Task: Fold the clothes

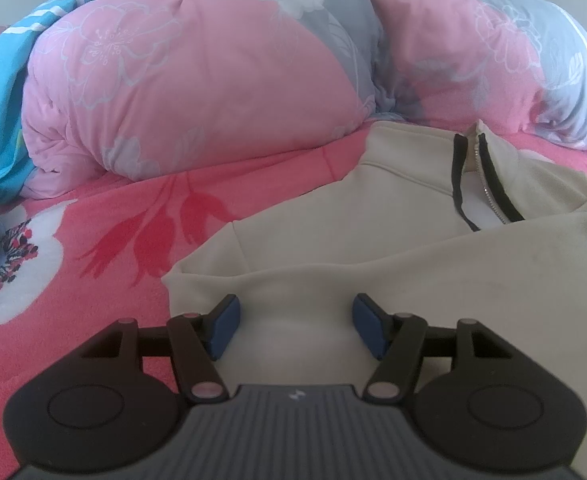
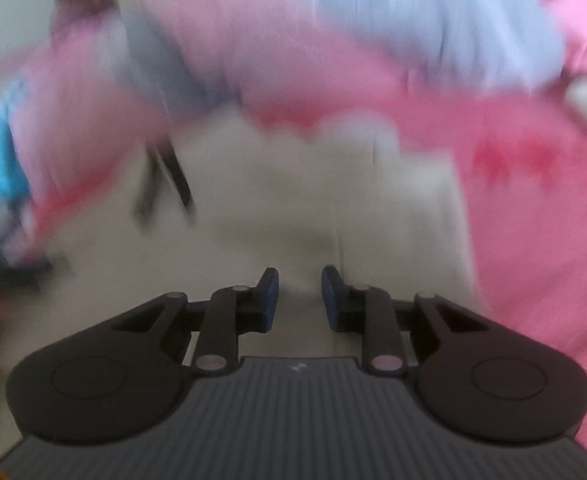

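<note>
Cream zip-neck pullover [image 1: 373, 240] flat on the pink floral bedsheet [image 1: 93, 280].
My left gripper [image 1: 293, 328] hangs wide apart above soft fleece, holding nothing; my right gripper [image 2: 299, 294], blurred view, narrowly parted, grip unclear.

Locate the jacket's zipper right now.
In the left wrist view the zipper sits upper right, running between black trim on the cream jacket, just below the pink floral quilt and above the left gripper.

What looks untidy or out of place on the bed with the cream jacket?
The cream jacket lies askew: its zip runs slanted and the collar gapes open. Behind it the pink quilt is bunched in a heap. Nothing looks spilled or damaged.
</note>
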{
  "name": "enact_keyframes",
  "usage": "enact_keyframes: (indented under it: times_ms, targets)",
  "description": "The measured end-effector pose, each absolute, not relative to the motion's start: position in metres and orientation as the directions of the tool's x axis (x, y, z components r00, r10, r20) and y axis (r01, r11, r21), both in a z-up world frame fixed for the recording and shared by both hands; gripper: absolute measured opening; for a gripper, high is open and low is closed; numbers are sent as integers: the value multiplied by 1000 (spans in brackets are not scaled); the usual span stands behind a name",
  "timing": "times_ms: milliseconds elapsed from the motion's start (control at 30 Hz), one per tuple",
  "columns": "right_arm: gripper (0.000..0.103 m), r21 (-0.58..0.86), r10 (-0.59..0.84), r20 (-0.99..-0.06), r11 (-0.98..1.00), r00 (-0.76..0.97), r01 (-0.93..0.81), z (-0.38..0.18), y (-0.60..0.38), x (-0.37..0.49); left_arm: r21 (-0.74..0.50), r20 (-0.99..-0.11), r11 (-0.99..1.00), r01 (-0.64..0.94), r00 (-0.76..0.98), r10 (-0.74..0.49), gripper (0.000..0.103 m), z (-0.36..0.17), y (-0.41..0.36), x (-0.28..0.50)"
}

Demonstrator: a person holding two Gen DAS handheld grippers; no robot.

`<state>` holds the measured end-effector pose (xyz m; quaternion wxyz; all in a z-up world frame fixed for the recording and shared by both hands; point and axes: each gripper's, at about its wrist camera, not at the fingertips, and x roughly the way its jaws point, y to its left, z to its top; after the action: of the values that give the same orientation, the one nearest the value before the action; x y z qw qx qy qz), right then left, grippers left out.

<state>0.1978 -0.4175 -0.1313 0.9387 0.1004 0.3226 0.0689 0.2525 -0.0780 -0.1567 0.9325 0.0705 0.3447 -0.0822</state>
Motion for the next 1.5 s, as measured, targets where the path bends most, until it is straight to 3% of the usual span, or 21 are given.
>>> enact_keyframes:
  times_ms: [100, 200, 300, 400, 600, 700, 767, 900, 967, 1067, 1233, 1367, 1433, 1500]
  targets:
    - [22, 252, 215, -584, 965, 783, -76, -128, -420, 200, 87, -660, 974, 210, 745, -102, 66, -140, -77, 248]
    - [22, 250, 214, -580, 965, 786, -78, -130, -420, 200, 60, -606, 962, 266, 775, -177, 66, -112, -77, 219]
    - [23, 234, 207, -583, 969, 786, -82, -129, -416, 200, 112, -590, 925, 364, 773, -233, 66, -104, -93, 182]
    - [23, 246, 217, -577, 965, 787, -85, -129, -419, 199, 130, -653, 907, 400, 723, -225, 67, -127, -106, 158]
    - [26, 237, 211, -575, 968, 790, -87, -127, -418, 197, 103, -614, 929, 355, 757, -221, 70, -150, -101, 146]
    - [31, 203, 183, -586, 976, 789, -75, -113, -407, 190, 96, -612, 930, 355, 758, -226, 70, -150, -101, 144]
    - [32, 209, 240, -541, 967, 806, -147, -98, -398, 173, 94, -608, 930, 354, 761, -228, 70, -149, -99, 145]
    - [46, 163, 287, -531, 958, 797, -237, -93, -368, 144, 88, -598, 932, 352, 767, -234, 71, -151, -97, 146]
    - [47, 118, 260, -617, 964, 743, -238, -119, -356, 145, 81, -595, 933, 352, 768, -238, 71, -151, -96, 146]
    - [49, 6, 200, -604, 969, 772, -247, -126, -340, 140, 72, -592, 933, 352, 768, -244, 71, -150, -95, 146]
    - [51, 37, 213, -580, 971, 786, -236, -130, -346, 138, 64, -594, 935, 349, 766, -246, 72, -147, -94, 146]
    - [51, 34, 210, -574, 972, 791, -233, -131, -345, 137, 29, -578, 941, 337, 774, -260, 76, -126, -97, 144]
    - [52, 36, 210, -573, 972, 792, -232, -131, -344, 136, 2, -521, 939, 343, 802, -292, 89, -111, -99, 139]
    - [52, 31, 206, -572, 973, 794, -230, -132, -343, 135, 5, -493, 930, 367, 810, -317, 91, -103, -111, 139]
